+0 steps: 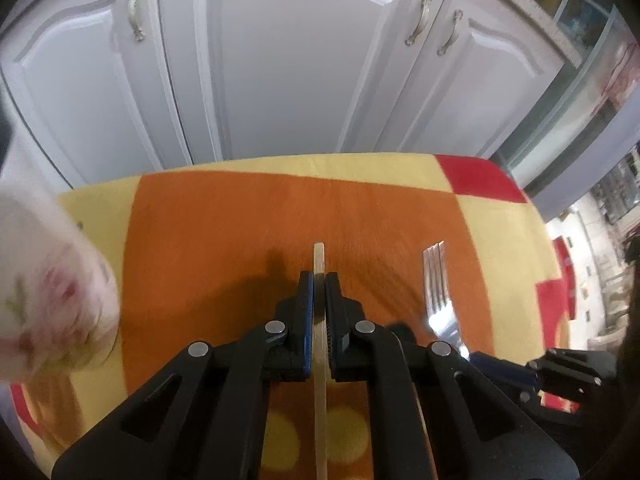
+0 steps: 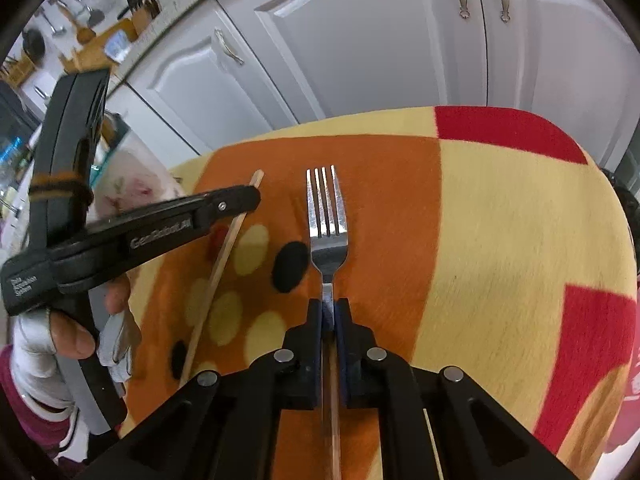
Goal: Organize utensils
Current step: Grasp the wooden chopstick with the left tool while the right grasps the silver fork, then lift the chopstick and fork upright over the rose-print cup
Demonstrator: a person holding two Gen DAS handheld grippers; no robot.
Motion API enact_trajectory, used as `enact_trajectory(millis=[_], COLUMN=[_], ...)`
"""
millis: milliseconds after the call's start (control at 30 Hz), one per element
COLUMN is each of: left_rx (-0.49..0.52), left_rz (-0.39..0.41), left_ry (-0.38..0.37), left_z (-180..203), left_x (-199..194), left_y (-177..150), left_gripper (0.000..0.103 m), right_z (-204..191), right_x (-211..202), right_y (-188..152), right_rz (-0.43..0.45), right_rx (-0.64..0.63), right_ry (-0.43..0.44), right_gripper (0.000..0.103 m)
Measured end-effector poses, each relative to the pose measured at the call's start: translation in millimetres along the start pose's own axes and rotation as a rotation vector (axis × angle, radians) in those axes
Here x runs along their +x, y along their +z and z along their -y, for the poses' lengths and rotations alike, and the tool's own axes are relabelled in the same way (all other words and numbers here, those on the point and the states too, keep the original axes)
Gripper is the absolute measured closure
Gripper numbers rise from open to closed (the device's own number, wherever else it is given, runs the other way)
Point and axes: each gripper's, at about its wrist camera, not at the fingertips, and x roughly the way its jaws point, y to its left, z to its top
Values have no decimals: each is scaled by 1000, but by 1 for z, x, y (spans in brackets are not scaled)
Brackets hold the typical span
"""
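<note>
My left gripper [image 1: 319, 278] is shut on a thin wooden chopstick [image 1: 319, 256], whose tip sticks out past the fingers above the orange cloth. The chopstick also shows in the right wrist view [image 2: 218, 272], slanting under the left gripper [image 2: 256, 196]. My right gripper [image 2: 329, 304] is shut on the handle of a metal fork [image 2: 326, 216], tines pointing away toward the cabinets. The fork also shows in the left wrist view [image 1: 438, 288], to the right of the chopstick, with the right gripper [image 1: 500, 368] behind it.
A white floral cup [image 1: 52, 296] stands close on the left of the table; it also shows in the right wrist view [image 2: 132, 188]. The table wears an orange, yellow and red cloth [image 2: 500, 240]. White cabinet doors [image 1: 280, 72] stand just beyond the far edge.
</note>
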Motion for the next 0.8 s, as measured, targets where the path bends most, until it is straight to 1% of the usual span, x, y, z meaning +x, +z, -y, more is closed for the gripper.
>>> enact_trajectory(millis=[100,300,467,733,800], left_rx=[-8,-17,-35,-34,-38], left_rz=[14,49,98,176,198], left_ry=[-29,-61,-78,-91,-96], left_z=[-3,-11,-18,-24,-29], left_x=[-16,-52,-83,-127,-140], left_y=[-5,-23,-28,-35,-38], left_gripper=[99,99,99,99,99], right_z=[-8,-12,-27,-54,-60], right_x=[-13,-33,-48,-75,-76], right_y=[-7,-15,-14,-5,-2], right_rz=[24,62,99,170,182], right_rx=[10,30,15,-38,-47], right_ry=[26,88,112,137,141], right_gripper=[97,97,97,97,97])
